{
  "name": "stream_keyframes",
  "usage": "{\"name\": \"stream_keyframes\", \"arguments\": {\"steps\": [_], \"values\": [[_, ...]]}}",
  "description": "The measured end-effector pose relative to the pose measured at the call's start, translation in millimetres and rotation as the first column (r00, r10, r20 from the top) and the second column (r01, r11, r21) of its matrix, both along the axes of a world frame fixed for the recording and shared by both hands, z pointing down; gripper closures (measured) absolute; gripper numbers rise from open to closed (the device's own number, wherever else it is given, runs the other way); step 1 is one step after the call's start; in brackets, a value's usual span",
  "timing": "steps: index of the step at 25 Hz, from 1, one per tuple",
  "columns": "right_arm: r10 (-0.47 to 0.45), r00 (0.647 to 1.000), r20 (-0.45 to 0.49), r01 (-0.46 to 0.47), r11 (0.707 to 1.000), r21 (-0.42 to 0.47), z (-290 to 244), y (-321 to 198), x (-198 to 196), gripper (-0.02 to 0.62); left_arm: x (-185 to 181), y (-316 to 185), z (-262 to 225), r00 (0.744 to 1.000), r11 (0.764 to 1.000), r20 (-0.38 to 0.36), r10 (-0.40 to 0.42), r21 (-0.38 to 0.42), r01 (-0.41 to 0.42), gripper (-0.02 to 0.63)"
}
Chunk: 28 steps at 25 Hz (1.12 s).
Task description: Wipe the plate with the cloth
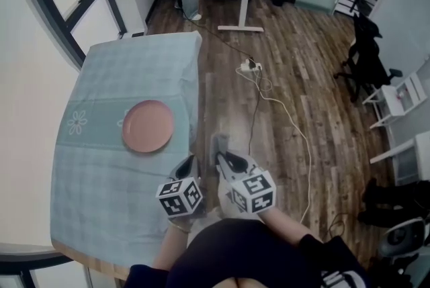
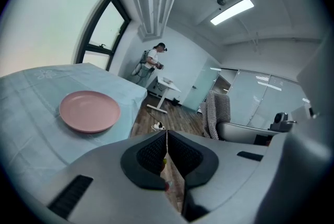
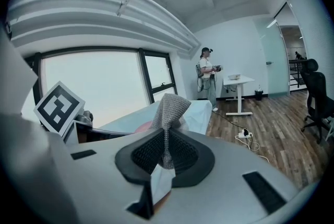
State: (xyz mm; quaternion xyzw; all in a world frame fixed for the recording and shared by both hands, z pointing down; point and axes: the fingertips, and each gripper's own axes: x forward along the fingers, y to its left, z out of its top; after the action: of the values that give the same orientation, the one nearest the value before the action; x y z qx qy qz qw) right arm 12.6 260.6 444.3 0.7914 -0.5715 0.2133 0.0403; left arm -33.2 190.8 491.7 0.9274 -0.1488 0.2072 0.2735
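Behind the cloth (image 3: 169, 108) in the right tongs (image 3: 166, 137), pink plate (image 3: 143, 126) mostly hidden.

- There are no words, numbers or brand names you could read anywhere.
- Your left marker cube (image 1: 180, 197) and right marker cube (image 1: 253, 193) show only black-and-white square patterns.

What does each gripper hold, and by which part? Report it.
Right gripper pinches the grey cloth by a bunched fold. Left gripper is shut and holds nothing.
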Motion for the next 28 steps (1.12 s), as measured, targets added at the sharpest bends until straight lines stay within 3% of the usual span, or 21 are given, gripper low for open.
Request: {"name": "stream_keyframes", "arguments": {"steps": [13, 28], "values": [[-0.138, 0.990, -0.004, 0.138, 0.990, 0.004, -4, -71, 58, 0.563, 41, -60, 2, 0.991, 0.992, 0.020, -0.129, -0.002, 0.129, 0.584], [-0.336, 0.942, 0.011, 0.336, 0.942, 0.007, -16, -160, 106, 0.563, 81, -132, -10, 0.948, 0.948, 0.038, -0.317, -0.006, 0.317, 0.584]]}}
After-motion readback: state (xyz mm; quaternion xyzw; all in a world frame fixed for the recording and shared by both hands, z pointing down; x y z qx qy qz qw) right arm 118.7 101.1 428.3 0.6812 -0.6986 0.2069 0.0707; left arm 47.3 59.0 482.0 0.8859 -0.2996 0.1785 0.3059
